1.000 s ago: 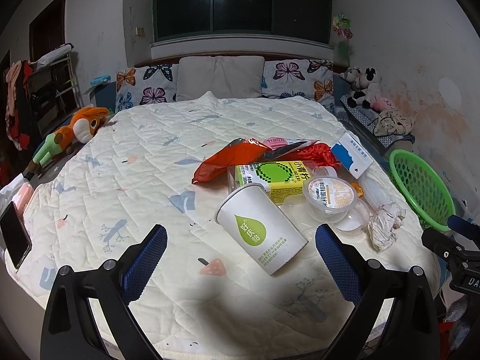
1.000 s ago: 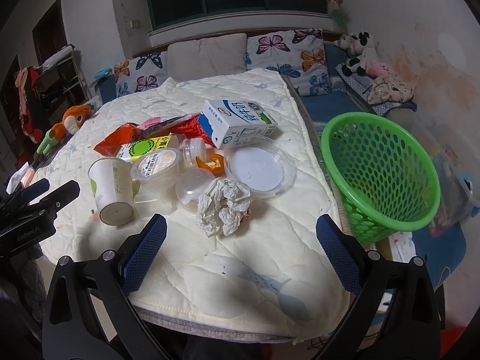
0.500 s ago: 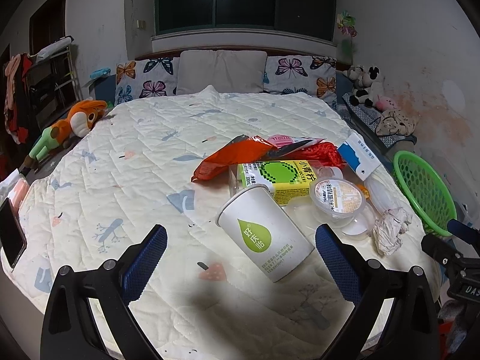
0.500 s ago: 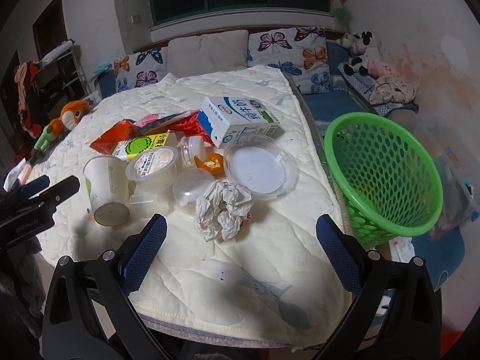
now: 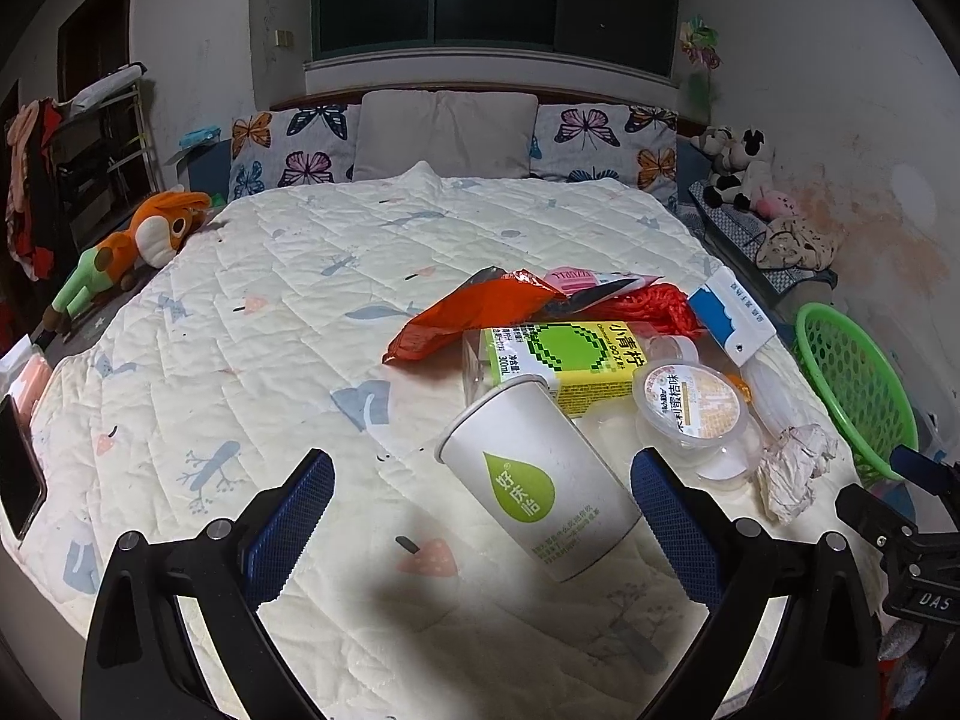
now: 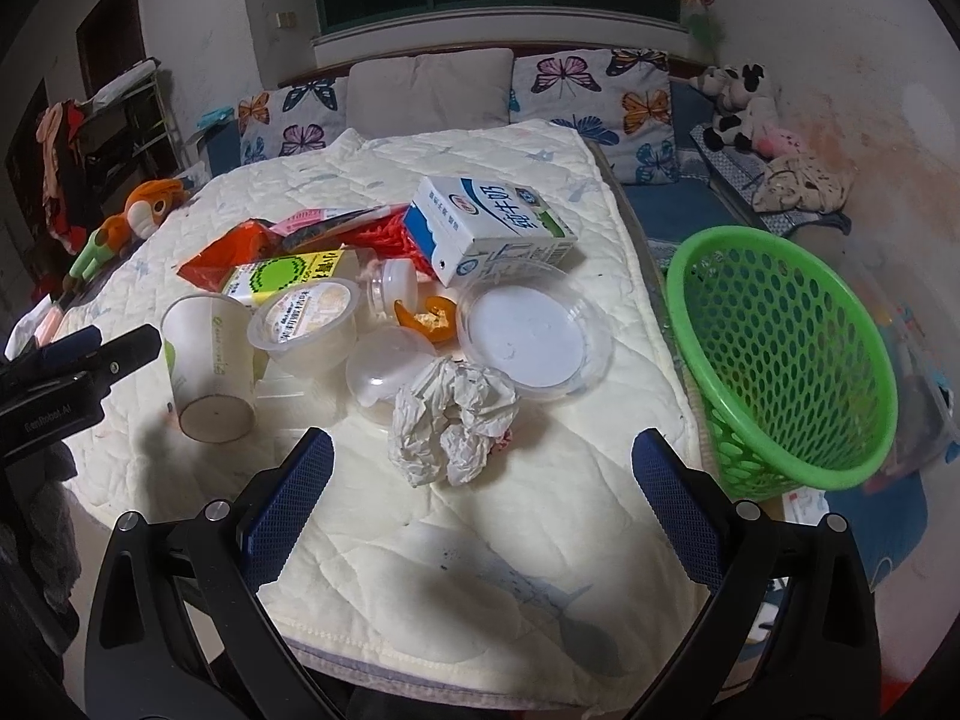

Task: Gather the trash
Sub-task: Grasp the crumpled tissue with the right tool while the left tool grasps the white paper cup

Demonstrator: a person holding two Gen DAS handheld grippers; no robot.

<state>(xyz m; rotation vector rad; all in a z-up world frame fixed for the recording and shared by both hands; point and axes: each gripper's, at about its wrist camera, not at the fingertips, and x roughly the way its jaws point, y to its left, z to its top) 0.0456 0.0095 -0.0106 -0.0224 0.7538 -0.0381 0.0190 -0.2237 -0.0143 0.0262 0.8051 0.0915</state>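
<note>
The left gripper (image 5: 482, 516) is held with its blue-padded jaws spread wide and empty. Just ahead of it, toward its right finger, a white paper cup with a green drop logo (image 5: 543, 495) lies tilted on the cream quilted bedcover (image 5: 252, 372). Beyond the cup, a yellow-green drink carton (image 5: 570, 360) and a clear plastic lidded dessert tub (image 5: 690, 405) are noted.

The right gripper (image 6: 483, 498) is likewise held wide apart, nothing gripped. A crumpled white paper ball (image 6: 450, 420) lies directly ahead between its fingers. A green perforated plastic basket (image 6: 780, 354) stands off the bed, to the gripper's right. A blue-white milk carton (image 6: 486, 231) lies farther ahead.
</note>
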